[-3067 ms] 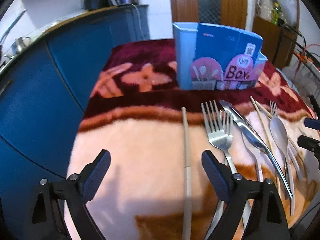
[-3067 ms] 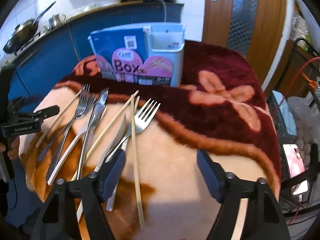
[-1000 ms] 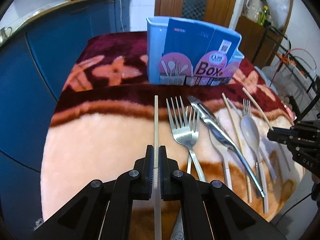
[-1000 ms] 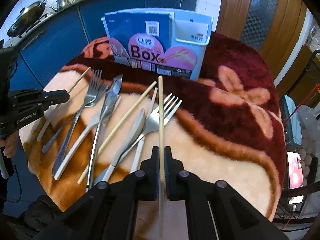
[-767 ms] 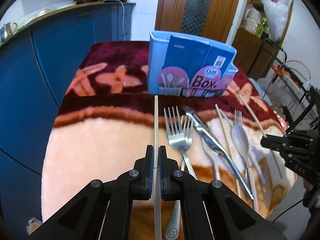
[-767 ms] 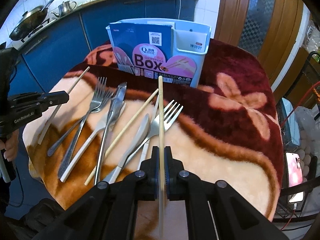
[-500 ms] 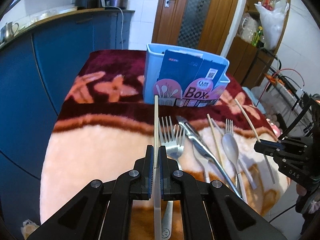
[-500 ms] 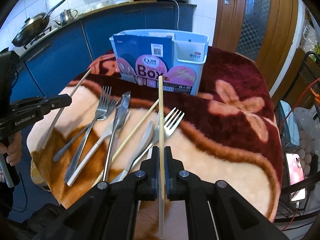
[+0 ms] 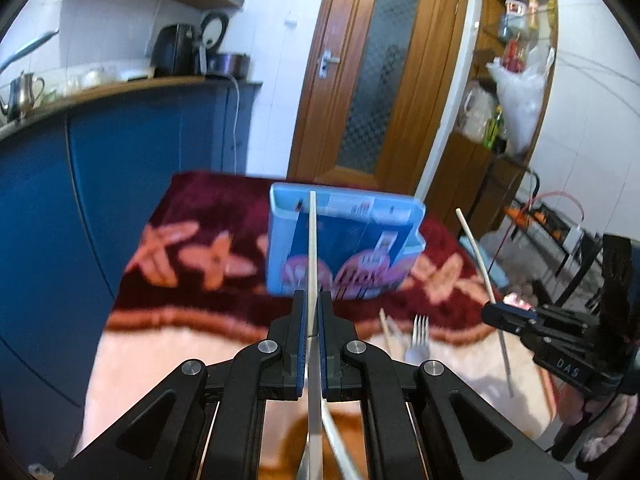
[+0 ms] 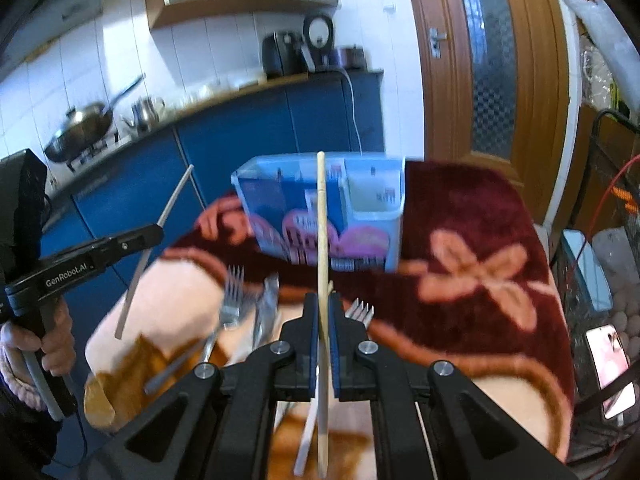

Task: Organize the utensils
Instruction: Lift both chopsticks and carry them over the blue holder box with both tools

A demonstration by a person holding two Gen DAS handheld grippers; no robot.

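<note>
Left gripper (image 9: 311,308) clamped on a pale chopstick (image 9: 311,240); right gripper (image 10: 323,312) clamped on a wooden chopstick (image 10: 321,220). Both sticks off the table (image 10: 500,300), tips toward the blue utensil box (image 10: 372,208) at 12 o'clock. Forks (image 10: 234,292) lie below.

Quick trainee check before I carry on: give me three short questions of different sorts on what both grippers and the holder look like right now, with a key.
1. True or false: the left gripper is shut on a chopstick.
2. What does the right gripper hold? A) fork B) chopstick C) knife
3. Fill in: the blue utensil box stands on the patterned ____.

Key: 1 true; 2 B; 3 blanket.
</note>
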